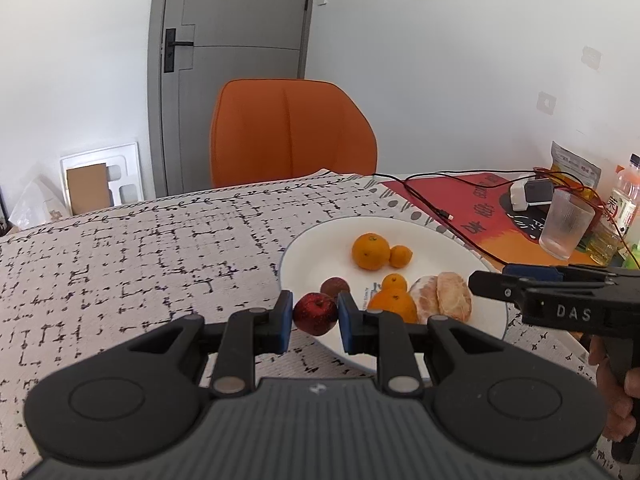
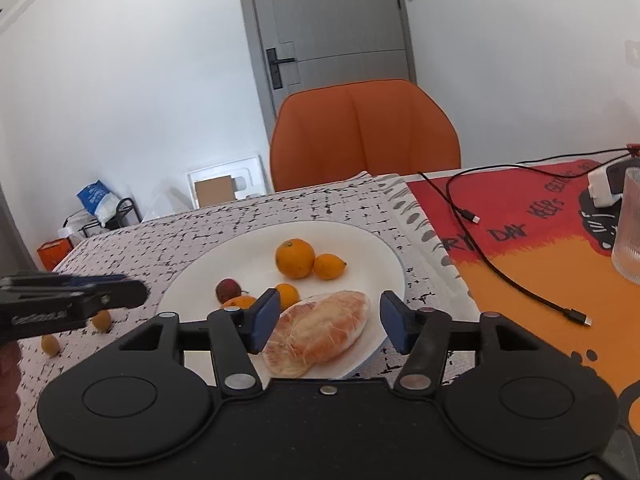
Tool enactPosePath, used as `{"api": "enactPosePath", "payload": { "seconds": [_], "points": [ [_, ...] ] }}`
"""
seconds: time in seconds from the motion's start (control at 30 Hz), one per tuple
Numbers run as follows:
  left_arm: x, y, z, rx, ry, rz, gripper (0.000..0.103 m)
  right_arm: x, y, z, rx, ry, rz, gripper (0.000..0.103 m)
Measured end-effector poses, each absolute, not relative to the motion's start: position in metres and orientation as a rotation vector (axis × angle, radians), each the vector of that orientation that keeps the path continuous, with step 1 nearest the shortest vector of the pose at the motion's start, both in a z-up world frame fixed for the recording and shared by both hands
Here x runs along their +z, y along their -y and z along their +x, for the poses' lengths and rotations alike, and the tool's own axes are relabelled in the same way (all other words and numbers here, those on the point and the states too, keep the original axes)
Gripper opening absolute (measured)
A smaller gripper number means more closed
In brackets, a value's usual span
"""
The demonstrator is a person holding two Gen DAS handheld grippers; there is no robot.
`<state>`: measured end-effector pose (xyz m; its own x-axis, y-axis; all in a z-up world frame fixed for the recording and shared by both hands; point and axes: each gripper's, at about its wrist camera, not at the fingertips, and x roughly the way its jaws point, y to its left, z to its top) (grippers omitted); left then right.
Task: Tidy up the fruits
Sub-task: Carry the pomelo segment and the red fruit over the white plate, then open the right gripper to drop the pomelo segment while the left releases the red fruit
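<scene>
**Occlusions and cut-offs**

Ribbed glass [image 2: 630, 228] cut by right edge in right wrist view. Bottle [image 1: 624, 200] clipped at frame edge, label unreadable. Front orange [image 1: 394, 305] partly hidden behind left gripper's blue pad [image 1: 347, 318]. Hand [image 1: 616, 396] holding right gripper mostly out of frame. Mat lettering [image 2: 520, 224] partly cut off.

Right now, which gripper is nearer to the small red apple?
Left. The left gripper is shut on the red apple at the plate's near edge; the right gripper stands open around the peeled citrus.

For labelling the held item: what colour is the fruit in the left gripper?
Dark red fruit, pinched in the left gripper; clearest in the left wrist view.
</scene>
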<state>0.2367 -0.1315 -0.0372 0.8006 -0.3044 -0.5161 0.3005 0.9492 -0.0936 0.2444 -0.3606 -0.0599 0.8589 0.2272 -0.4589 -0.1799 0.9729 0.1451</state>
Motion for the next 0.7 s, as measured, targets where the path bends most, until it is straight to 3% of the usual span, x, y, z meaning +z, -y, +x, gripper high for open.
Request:
{"api": "enactPosePath", "payload": {
  "seconds": [0.23,0.4,0.5,0.57,0.7],
  "points": [
    [-0.036,0.142,0.243,-0.352,-0.554,0.002,0.023,-0.058,0.360,0.236,0.226,-0.506,0.080,0.058],
    [-0.030,0.142,0.243,-0.354,-0.543,-0.002,0.029,-0.057,0.360,0.231,0.222,-0.503,0.078,0.063],
    [-0.030,0.138,0.240,-0.330,-0.545,0.003,0.038,-0.059,0.358,0.231,0.227,-0.511,0.089,0.066],
    [-0.029,0.134,0.237,-0.309,-0.545,0.007,0.052,-0.059,0.355,0.231,0.230,-0.512,0.086,0.070],
    [-0.029,0.122,0.231,-0.277,-0.553,0.003,0.061,-0.059,0.347,0.230,0.248,-0.508,0.083,0.073]
  ]
}}
